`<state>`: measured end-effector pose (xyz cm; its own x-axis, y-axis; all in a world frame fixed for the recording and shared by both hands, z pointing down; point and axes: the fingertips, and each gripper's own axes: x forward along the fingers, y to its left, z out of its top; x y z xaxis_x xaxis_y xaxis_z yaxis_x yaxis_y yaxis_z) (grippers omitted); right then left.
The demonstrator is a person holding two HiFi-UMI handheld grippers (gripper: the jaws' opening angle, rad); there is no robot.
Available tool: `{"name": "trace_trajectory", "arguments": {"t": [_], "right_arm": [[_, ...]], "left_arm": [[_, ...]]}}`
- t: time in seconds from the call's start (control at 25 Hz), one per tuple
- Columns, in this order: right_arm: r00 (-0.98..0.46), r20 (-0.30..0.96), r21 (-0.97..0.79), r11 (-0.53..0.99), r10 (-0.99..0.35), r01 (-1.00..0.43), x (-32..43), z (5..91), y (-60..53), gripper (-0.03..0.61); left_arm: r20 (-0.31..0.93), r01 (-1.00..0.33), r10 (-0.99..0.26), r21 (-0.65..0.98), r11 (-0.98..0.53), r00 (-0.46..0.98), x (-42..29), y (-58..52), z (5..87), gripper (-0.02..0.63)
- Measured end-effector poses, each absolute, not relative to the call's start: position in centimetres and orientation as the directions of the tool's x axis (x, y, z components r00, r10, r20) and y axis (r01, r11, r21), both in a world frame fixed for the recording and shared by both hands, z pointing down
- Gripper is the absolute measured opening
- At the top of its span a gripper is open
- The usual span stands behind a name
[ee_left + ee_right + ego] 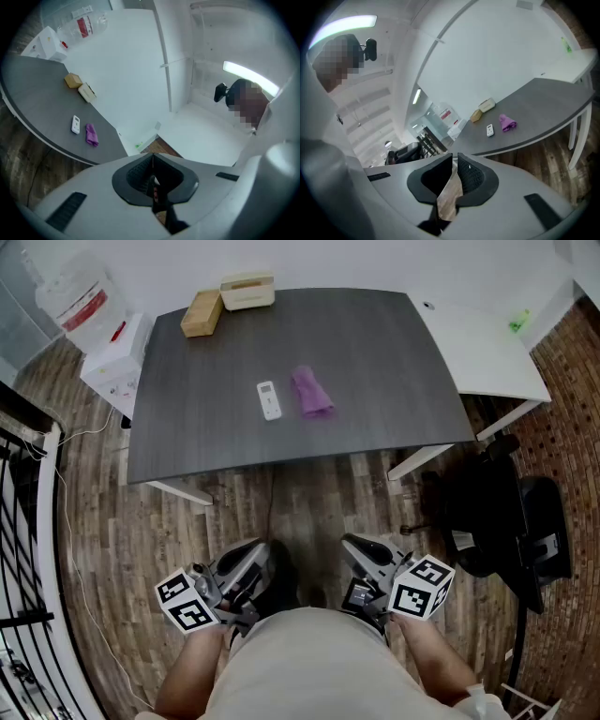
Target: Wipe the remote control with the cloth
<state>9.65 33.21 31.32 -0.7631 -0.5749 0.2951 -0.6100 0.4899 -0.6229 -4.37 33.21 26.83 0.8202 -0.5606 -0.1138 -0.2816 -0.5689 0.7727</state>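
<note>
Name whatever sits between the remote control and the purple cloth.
Nothing: only a bare strip of the grey table separates the remote control and the cloth, as the head view shows.

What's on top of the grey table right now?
The grey table holds a white remote beside a bunched purple cloth, plus a tan block and a cream box at its far edge. Anything beneath the cloth is covered.

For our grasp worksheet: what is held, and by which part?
Nothing: left gripper and right gripper are shut and empty; cloth and remote control lie untouched.
</note>
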Motion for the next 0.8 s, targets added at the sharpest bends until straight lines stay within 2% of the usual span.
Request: {"name": "trace_trajectory", "arguments": {"t": [0.28,0.48,0.6,0.8], "right_arm": [[-0.690,0.339,-0.548,0.463,-0.639,-0.697,7.6,31.0,24.7,0.015],[-0.635,0.351,-0.499,0.437,-0.688,-0.748,7.5,30.5,20.6,0.015],[-0.601,0.377,-0.459,0.422,-0.705,-0.782,8.0,30.6,18.3,0.017],[-0.555,0.429,-0.395,0.404,-0.713,-0.825,9.6,32.0,14.1,0.091]], "left_arm": [[-0.045,-0.365,-0.614,0.769,-0.525,0.788,-10.1,25.8,28.3,0.005],[0.014,-0.400,-0.620,0.775,-0.489,0.784,-11.9,22.0,29.8,0.082],[0.062,-0.430,-0.613,0.769,-0.474,0.787,-12.0,20.1,30.9,0.106],[0.151,-0.480,-0.612,0.771,-0.419,0.776,-11.1,17.4,33.3,0.127]]}}
